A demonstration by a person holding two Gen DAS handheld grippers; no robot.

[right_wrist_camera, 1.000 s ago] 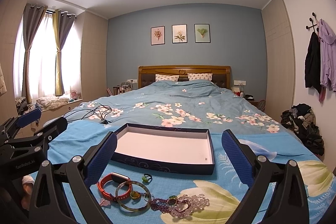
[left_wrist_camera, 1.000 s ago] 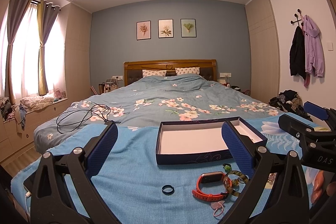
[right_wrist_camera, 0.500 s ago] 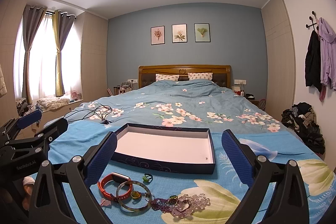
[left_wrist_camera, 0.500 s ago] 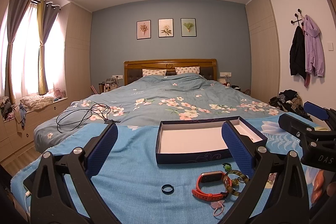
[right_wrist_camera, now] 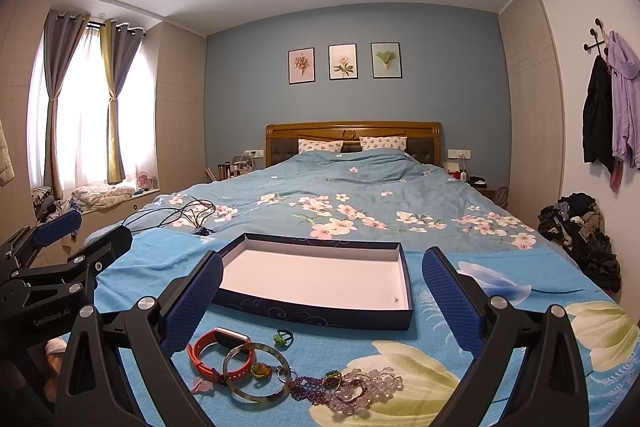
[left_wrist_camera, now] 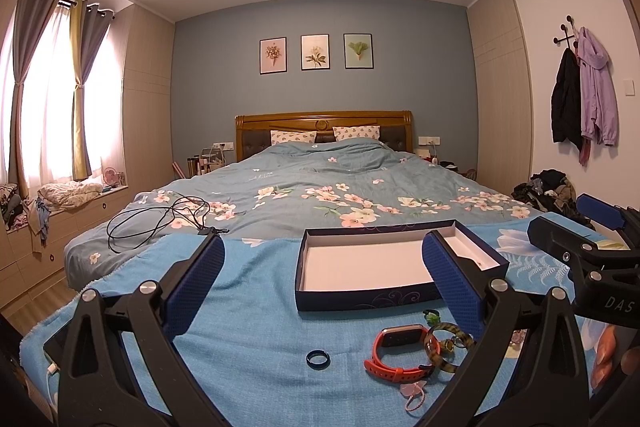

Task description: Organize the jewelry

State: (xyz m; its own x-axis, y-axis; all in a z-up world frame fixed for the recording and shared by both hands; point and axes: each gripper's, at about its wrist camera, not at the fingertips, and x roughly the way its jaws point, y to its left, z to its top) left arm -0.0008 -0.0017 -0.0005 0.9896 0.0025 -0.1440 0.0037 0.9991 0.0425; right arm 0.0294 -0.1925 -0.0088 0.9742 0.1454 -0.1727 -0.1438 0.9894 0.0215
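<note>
jewelry (right_wrist_camera: pixel 280 375) before box (right_wrist_camera: pixel 320 311), dark ring (left_wrist_camera: pixel 318 359) left view only

The left gripper (left_wrist_camera: pixel 323 281), black-framed with blue textured pads, hovers with its jaws spread wide and nothing between them. The right gripper (right_wrist_camera: pixel 323 297), of the same build, hangs beside it, jaws equally wide and empty.

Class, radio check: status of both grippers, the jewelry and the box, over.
Left gripper open, right gripper open, both holding nothing. Jewelry pile on the blanket, box empty. Nothing in the way.
</note>
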